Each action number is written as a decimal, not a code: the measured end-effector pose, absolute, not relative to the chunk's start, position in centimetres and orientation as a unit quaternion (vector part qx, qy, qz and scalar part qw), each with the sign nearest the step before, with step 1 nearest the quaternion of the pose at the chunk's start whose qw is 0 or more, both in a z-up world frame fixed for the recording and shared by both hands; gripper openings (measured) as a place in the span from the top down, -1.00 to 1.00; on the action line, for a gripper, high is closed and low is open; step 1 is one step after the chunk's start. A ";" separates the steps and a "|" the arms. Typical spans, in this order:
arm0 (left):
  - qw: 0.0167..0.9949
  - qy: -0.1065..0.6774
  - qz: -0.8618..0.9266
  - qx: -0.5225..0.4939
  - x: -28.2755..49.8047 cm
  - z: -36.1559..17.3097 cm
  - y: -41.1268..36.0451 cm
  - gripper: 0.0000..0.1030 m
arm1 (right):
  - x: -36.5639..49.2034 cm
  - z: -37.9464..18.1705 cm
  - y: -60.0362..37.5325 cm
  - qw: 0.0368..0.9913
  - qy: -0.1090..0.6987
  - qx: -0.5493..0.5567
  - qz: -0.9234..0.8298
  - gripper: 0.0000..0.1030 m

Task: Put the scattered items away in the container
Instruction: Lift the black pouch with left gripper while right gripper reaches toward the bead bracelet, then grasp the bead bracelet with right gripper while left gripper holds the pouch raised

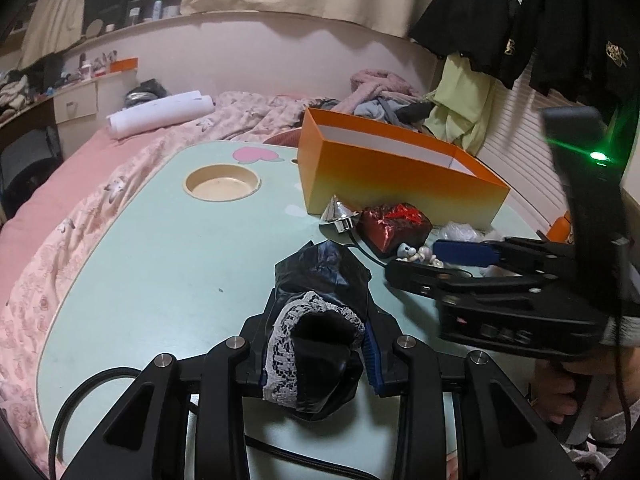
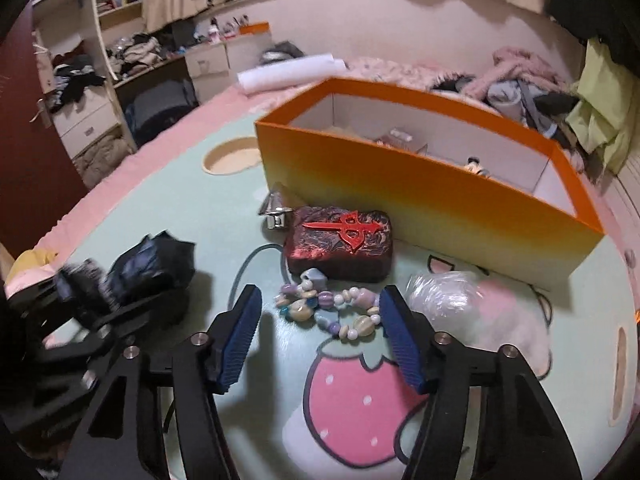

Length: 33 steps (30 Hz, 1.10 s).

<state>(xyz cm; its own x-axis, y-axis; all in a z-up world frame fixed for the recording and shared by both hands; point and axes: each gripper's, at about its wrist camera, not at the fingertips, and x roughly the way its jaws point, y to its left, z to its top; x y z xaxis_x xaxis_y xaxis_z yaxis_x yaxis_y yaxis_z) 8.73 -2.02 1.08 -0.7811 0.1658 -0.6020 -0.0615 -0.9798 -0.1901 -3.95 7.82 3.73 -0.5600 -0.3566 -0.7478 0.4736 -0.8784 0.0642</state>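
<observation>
A rolled white paper lies on the pink bed — dark clothes hang nearby.

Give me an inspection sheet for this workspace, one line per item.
Surface: mint lap table with strawberry print, resting on a pink bed.
Job's things: orange box open, a few small things inside; bead bracelet, dark red block, silver cone and clear plastic wad on the table in front of it.
Clutter: paper roll and clothes heap on the bed.
Grippers: left gripper shut on black lace-trimmed cloth; right gripper open, fingers either side of the bracelet, not pressing.
Cables: dark cord looping on the table beside the block.
Surroundings: shelves, drawers, hanging dark garments.
</observation>
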 end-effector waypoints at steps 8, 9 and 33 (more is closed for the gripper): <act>0.063 -0.082 0.940 -0.326 8.8 1.1 -2.0 0.35 | -3.2 3.4 7.9 0.232 0.083 0.400 -0.883 0.56; 0.063 -0.083 0.940 -0.326 8.8 1.1 -1.9 0.35 | -3.2 3.3 8.0 0.235 0.081 0.399 -0.883 0.59; 0.109 0.030 0.937 -0.330 9.1 1.6 3.0 0.35 | 2.6 4.7 14.7 0.222 0.003 0.363 -0.905 0.62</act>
<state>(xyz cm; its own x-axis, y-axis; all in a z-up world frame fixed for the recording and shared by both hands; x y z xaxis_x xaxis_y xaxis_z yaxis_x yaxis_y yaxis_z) 9.07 2.96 1.64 -0.7586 0.1844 -0.6250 -0.2239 -0.9745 -0.0158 2.58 14.75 4.74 -0.6372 -0.3997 -0.6589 0.4040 -0.9013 0.1560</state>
